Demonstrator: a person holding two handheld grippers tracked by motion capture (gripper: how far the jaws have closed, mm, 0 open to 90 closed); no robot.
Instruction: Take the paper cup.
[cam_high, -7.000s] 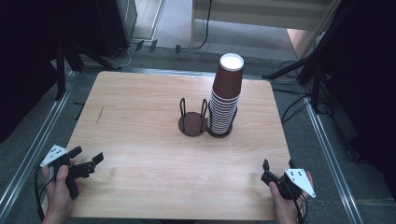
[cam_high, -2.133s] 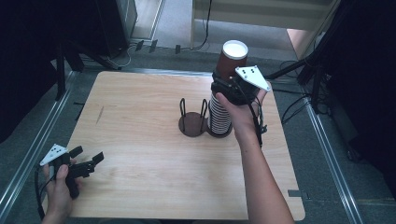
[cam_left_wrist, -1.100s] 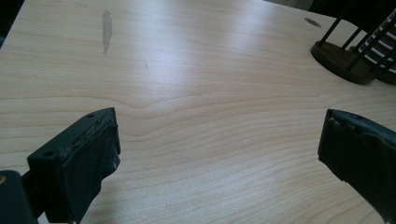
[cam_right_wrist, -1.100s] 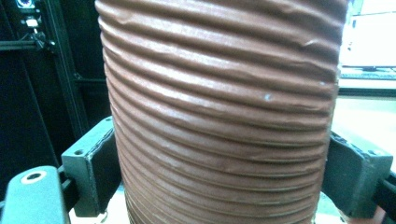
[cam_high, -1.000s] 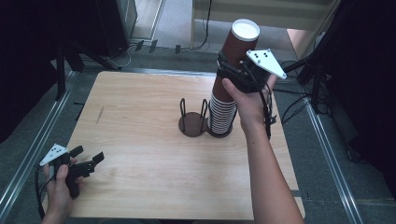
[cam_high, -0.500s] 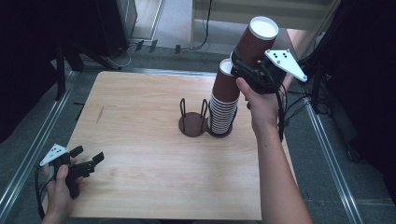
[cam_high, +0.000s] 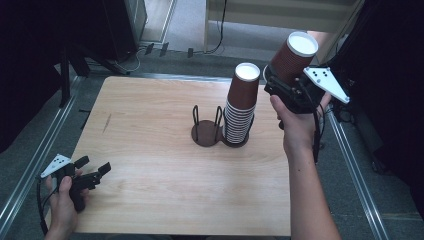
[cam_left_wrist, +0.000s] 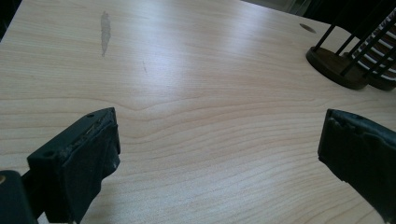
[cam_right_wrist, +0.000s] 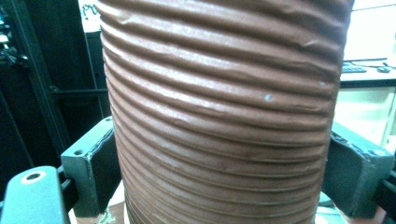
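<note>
While the right gripper (cam_high: 286, 82) is clamped on a cup (cam_high: 292, 59) held tilted in the air up and right of the stack (cam_high: 241, 105), the empty holder (cam_high: 206, 131) lies down-left of it, and the left gripper (cam_high: 92, 171) rests agape, far off.

Both forearms are bare, with no sleeves on them. The left claw (cam_high: 92, 171) and the right claw (cam_high: 282, 89) are black, and each carries a pale grey three-cornered plate dotted with small dark marks. A black cable trails from each. Small screw holes show in the black jaws.
</note>
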